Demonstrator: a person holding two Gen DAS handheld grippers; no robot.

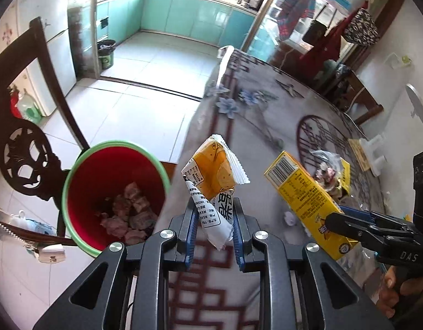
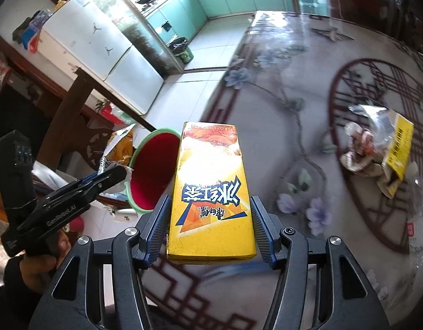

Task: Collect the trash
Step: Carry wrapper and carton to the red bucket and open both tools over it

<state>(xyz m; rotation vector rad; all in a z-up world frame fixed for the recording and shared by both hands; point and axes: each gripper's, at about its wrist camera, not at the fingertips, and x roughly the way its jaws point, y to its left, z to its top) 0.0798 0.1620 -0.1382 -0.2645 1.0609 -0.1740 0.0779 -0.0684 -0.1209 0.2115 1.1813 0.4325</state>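
- Gripping a crumpled snack wrapper point(image 1: 211, 176), the left gripper point(image 1: 213, 228) had its blue pads point(image 1: 191, 228) nearly together, pinching the wrapper's white lower end; orange-and-white top stuck up above the fingers.
- Wrapper was held over the table edge, just right of the red bin point(image 1: 112, 192) as the left wrist view showed it.
- Right gripper point(image 2: 210, 228) was closed about halfway on a yellow drink carton point(image 2: 211, 192), ribbed pads point(image 2: 158, 228) pressed on both long sides; carton stood on end between the fingers, printed face toward the camera.
- Carton was held above the table point(image 2: 280, 126), with the bin beyond and to its left in the right wrist view.
- Both grippers were side by side, near each other but not touching; each showed in the other's camera.
- Bin: red inside, green rim, on the floor against the table edge, beside a dark carved wooden chair point(image 1: 24, 154). Crumpled pinkish scraps point(image 1: 129, 214) already lay at its bottom.
- More trash left on the table: a pile of crumpled wrappers with a yellow pack point(image 2: 382, 148), well apart from the carton; a small white paper wad point(image 1: 290, 217) near the carton's base.
- Table had a floral patterned cover with dark red lattice print.
- A hand point(image 2: 43, 261) in a dark sleeve held the left gripper's handle.
- Background: tiled floor, white fridge point(image 2: 101, 52), teal kitchen cabinets point(image 1: 181, 13), a second dark bin point(image 1: 105, 53) at the kitchen doorway.
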